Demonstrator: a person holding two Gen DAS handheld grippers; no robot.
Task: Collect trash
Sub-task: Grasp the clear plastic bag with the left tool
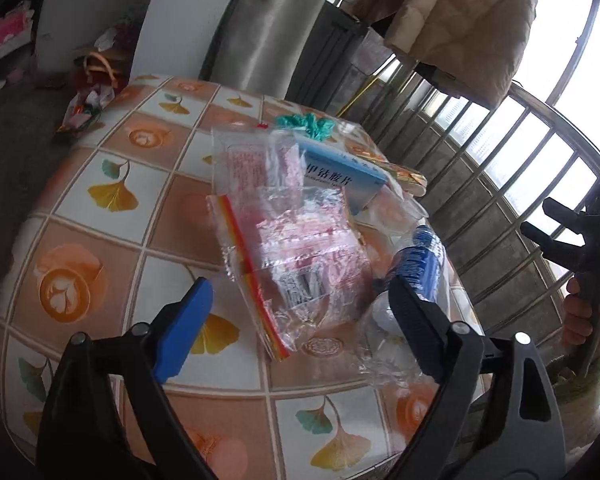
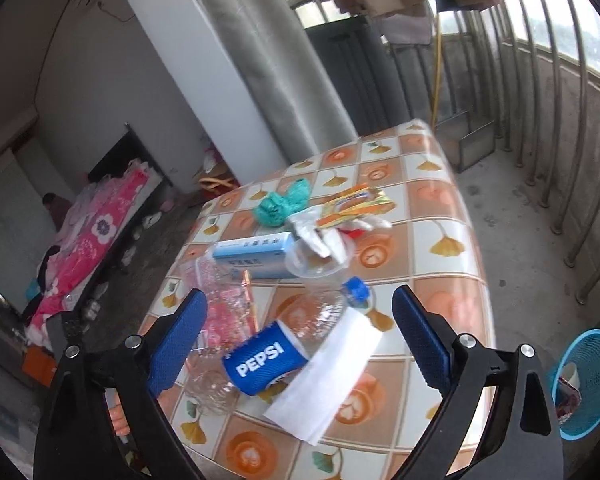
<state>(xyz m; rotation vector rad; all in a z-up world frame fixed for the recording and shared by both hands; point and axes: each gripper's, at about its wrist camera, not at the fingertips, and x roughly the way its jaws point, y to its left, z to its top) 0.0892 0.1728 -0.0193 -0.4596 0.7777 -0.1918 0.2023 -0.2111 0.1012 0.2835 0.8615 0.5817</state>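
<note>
Both pairs of jaws stand wide and hold nothing: the left gripper (image 1: 300, 326) hangs over a crinkly clear bag with a red strip (image 1: 284, 256), and the right gripper (image 2: 300, 342) hangs over an empty Pepsi bottle (image 2: 284, 344) lying on its side, likely so each can grab one piece. From left to right the table (image 2: 440, 208) holds the clear bag, a blue and white box (image 2: 256, 258), the bottle and a white paper (image 2: 332, 380). A blue basket (image 2: 588, 380) waits on the floor at the right for the trash.
</note>
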